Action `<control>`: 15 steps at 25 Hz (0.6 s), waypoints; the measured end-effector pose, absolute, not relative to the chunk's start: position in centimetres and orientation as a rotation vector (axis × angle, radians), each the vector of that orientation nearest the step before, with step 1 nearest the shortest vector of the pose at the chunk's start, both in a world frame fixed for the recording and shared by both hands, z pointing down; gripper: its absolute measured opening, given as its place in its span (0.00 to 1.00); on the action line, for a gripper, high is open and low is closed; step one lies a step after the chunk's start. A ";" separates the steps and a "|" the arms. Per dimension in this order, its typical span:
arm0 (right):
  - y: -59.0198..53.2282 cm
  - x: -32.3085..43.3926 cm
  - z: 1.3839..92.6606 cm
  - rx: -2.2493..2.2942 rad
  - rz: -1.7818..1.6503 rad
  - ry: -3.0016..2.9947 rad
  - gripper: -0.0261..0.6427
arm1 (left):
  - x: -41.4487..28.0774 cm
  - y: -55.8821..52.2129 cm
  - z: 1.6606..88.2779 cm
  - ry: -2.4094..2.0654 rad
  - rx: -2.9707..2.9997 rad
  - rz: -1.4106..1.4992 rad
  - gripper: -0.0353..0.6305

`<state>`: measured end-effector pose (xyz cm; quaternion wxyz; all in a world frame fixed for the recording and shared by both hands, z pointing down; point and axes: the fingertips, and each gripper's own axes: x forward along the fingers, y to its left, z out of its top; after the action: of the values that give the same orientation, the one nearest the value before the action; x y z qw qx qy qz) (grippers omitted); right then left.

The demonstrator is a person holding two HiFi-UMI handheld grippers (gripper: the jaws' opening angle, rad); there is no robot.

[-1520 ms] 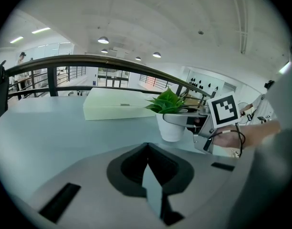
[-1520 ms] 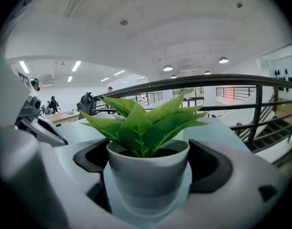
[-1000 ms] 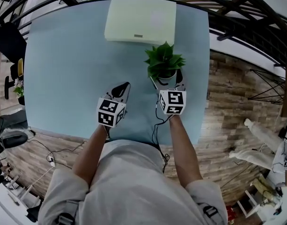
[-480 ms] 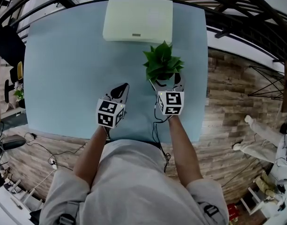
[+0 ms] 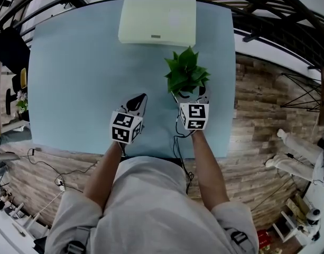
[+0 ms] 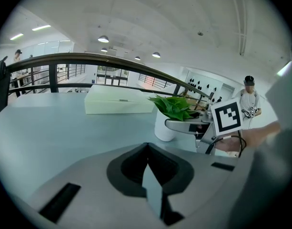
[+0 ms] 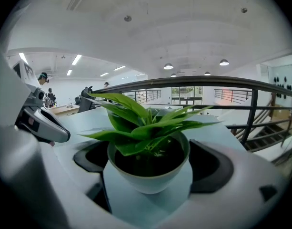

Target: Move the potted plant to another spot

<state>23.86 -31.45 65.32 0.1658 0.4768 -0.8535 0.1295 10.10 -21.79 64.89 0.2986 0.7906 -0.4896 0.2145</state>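
- You are holding the right claw (image 5: 189, 92) closed around the potted plant (image 5: 186, 74). Its two jaws are pressing against opposite sides of the white pot (image 7: 146, 179), just under the rim.
- The green leaves (image 7: 138, 120) are spreading out above this claw and slightly ahead of it, and the pot is sitting between the jaws over the pale blue table (image 5: 77, 78).
- Your left claw (image 5: 137, 101) is pointing forward just to the left of the right claw, apart from the plant. Its jaws are meeting, with nothing between them.
- A flat cream box (image 5: 157, 20) is lying on the table beyond both claws, ahead and slightly left of the right claw, apart from the plant.
- The table's right edge is running near the right claw's right side.
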 end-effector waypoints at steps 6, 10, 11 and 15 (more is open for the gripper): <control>-31.3 23.7 65.9 1.399 0.368 -2.397 0.81 | 9.8 -21.2 65.2 -1.289 2.104 0.568 0.07; -29.8 24.0 65.9 1.409 0.388 -2.385 0.82 | 9.9 -19.8 64.9 -1.279 2.107 0.550 0.07; -29.4 24.1 66.0 1.411 0.396 -2.382 0.82 | 9.9 -19.5 64.8 -1.276 2.109 0.547 0.07; -27.5 24.7 66.3 1.434 0.436 -2.358 0.82 | 9.8 -18.4 64.4 -1.268 2.121 0.541 0.07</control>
<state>24.68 -27.50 66.31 0.1729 0.5057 -0.8311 0.1535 9.78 -18.43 64.38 0.3010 0.7995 -0.4781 0.2040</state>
